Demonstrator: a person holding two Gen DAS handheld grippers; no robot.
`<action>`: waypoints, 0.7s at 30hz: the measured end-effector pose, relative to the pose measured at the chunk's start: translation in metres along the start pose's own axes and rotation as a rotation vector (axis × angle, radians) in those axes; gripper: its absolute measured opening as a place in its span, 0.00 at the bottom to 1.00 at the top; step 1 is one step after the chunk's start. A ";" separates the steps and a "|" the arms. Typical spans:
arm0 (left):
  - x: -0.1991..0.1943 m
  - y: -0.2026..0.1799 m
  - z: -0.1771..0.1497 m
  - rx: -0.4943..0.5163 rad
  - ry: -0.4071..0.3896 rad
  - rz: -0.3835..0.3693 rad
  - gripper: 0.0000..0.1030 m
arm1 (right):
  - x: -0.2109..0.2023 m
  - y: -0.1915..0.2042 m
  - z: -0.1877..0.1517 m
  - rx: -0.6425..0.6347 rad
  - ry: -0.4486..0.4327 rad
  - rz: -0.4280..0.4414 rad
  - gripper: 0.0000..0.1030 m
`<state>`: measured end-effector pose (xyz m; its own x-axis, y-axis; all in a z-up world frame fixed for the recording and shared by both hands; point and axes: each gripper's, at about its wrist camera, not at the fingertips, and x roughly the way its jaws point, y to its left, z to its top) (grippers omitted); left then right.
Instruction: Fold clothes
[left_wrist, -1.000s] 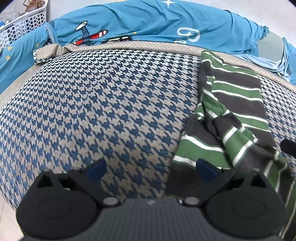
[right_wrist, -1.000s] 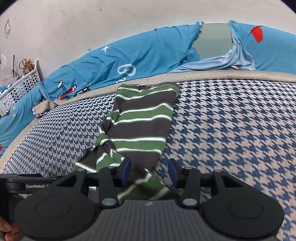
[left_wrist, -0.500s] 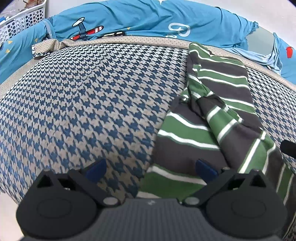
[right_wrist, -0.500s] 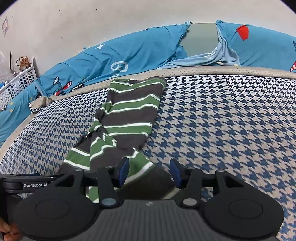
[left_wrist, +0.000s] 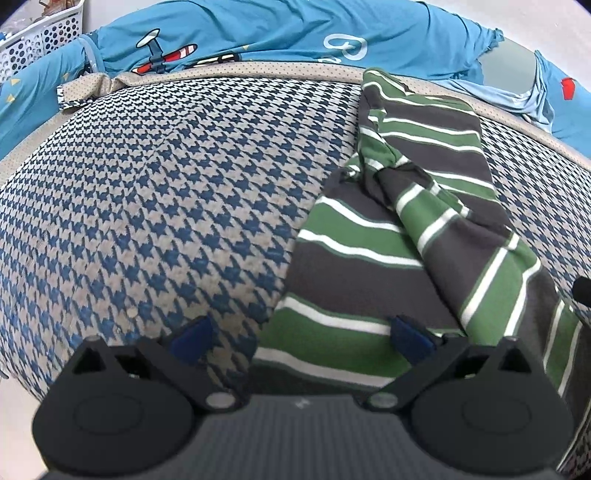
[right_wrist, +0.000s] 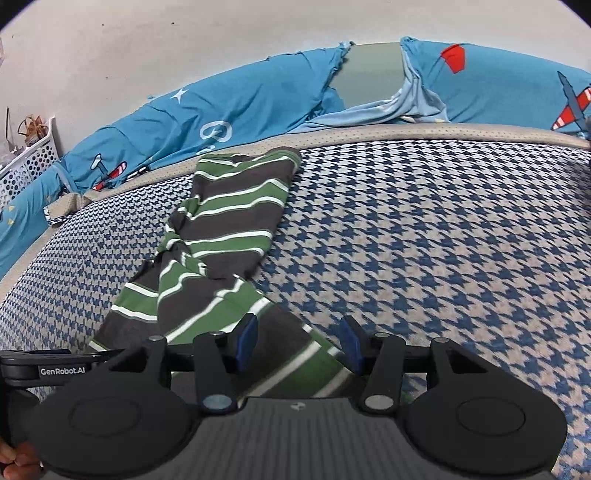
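Progress on the folding looks slight: the striped garment (right_wrist: 218, 236), green, dark grey and white, lies stretched out in a long band on the houndstooth cover (right_wrist: 424, 240), running from the near edge by the tongs up to the beige border (right_wrist: 406, 134) at the far side, and it is not yet a tidy fold. Its far part lies fairly flat, but near the middle the cloth is twisted and bunched, with one layer thrown across another, so no clean edge or square shape shows. The left gripper (left_wrist: 301, 338) hangs over the near left edge of the garment with its jaws standing wide apart; one blue pad is over bare cover, the other over the stripes, and nothing is pinched between them. The right gripper (right_wrist: 299, 343) has its jaws partly apart, straddling the near end of the cloth; the fabric passes between the pads, yet they do not seem to press on it. I judge that the twist has to be smoothed out and the near end taken up and brought over before this piece counts as folded. Behind lie blue bedding with aeroplane prints (left_wrist: 258, 33) and a white basket (left_wrist: 40, 37); no folded stack is in view.
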<state>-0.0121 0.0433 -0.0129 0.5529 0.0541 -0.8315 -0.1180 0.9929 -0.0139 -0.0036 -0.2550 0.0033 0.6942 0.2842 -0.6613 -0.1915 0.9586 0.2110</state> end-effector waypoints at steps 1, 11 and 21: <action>0.000 -0.001 -0.001 0.003 0.000 0.002 1.00 | -0.002 -0.002 -0.001 0.004 -0.001 -0.004 0.47; 0.000 -0.002 -0.002 0.015 -0.005 0.004 1.00 | -0.016 -0.025 -0.008 0.053 -0.002 -0.047 0.47; -0.004 -0.002 -0.007 -0.005 -0.009 0.008 1.00 | -0.025 -0.042 -0.027 0.075 0.033 -0.095 0.48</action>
<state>-0.0192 0.0400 -0.0135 0.5593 0.0627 -0.8266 -0.1261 0.9920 -0.0100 -0.0323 -0.3017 -0.0084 0.6833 0.1934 -0.7040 -0.0722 0.9774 0.1985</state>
